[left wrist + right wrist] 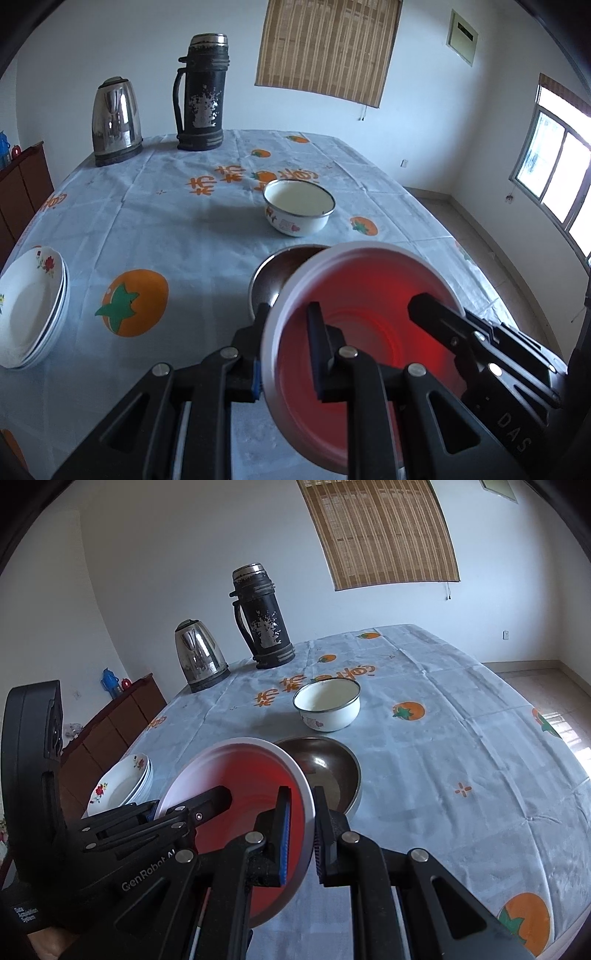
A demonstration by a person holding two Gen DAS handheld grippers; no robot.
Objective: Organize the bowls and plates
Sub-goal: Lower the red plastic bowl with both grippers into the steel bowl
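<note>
You hold a red bowl (pixel 362 325) tilted above the blue tablecloth (pixel 166 221), each claw pinching its white rim: left gripper (pixel 284 347) on one side, right gripper (pixel 301 834) opposite. Directly beyond sits a dark metal bowl (pixel 325 768). If either thin-rim grip slips, or your hands drift apart, the bowl may drop and clatter onto it.

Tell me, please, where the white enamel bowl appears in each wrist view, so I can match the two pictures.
Left wrist view: the white enamel bowl stands right of centre, just beyond the dark metal bowl and the red bowl.
Right wrist view: the bowl stands just right of centre, again beyond the dark metal bowl.
Shared landmark: the black flask at the table's far edge, beside the steel kettle.
</note>
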